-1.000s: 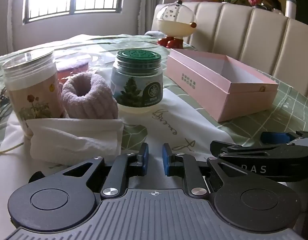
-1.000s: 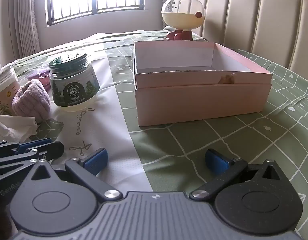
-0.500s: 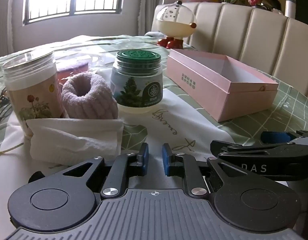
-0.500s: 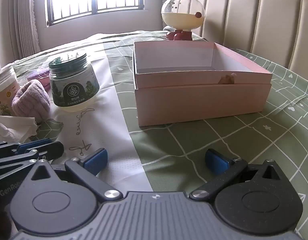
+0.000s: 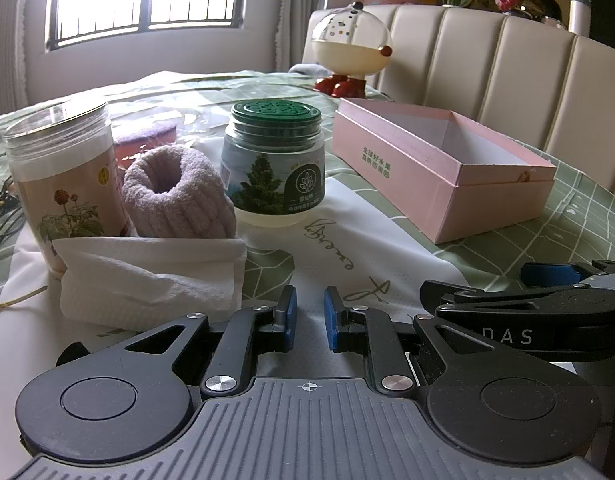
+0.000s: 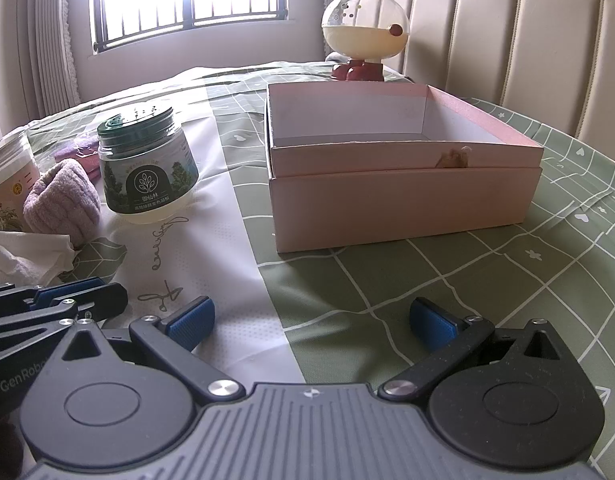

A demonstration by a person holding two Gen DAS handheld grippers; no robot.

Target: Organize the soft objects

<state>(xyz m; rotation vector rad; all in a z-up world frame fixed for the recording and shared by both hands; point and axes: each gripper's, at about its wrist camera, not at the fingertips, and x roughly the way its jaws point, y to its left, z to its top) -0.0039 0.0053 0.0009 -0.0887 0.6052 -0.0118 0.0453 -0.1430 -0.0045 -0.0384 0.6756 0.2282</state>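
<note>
A rolled lilac fuzzy sock (image 5: 177,196) sits on the table between a clear jar and a green-lidded jar; it also shows in the right wrist view (image 6: 61,204). A folded white tissue (image 5: 147,282) lies in front of it, also seen at the left edge of the right wrist view (image 6: 25,258). An open, empty pink box (image 5: 439,168) (image 6: 403,184) stands to the right. My left gripper (image 5: 305,318) is nearly shut with a narrow gap, empty, low over the table just right of the tissue. My right gripper (image 6: 309,322) is wide open and empty, in front of the box.
A clear jar with a flower label (image 5: 63,184) and a green-lidded jar (image 5: 273,168) (image 6: 145,174) flank the sock. A round white-and-clear figurine with red feet (image 5: 349,50) (image 6: 363,36) stands behind the box. A padded bench back runs along the right.
</note>
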